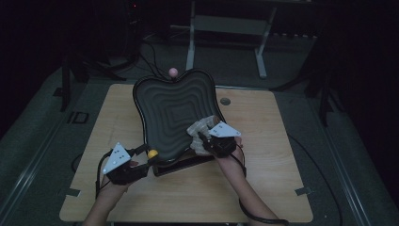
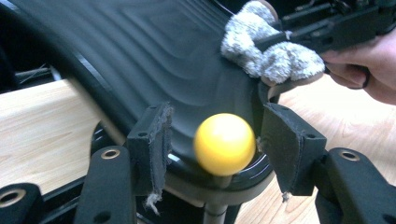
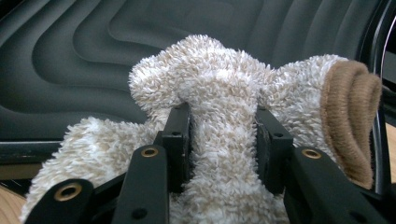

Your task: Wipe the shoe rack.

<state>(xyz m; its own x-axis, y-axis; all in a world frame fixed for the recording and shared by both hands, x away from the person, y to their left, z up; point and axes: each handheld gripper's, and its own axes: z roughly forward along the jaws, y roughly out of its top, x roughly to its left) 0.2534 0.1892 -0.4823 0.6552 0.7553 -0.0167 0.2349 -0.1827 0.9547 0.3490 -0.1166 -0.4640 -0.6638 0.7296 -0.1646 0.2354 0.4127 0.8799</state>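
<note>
Between the parted, released jaws of the left gripper sits a yellow ball on a post at the near rim of the black ridged tray, touching neither pad. The right gripper is clenched on a fluffy cream sock with a brown cuff, lying against the tray's surface just beyond its fingertips. The tray leans tilted on the wooden table.

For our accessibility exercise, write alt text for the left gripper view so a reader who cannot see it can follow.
A yellow ball on a post sits between the left gripper's two open black jaws, at the near rim of a tilted black ridged tray. Farther off, a hand with the right gripper presses a fluffy beige sock onto the tray, above a light wooden table.
</note>
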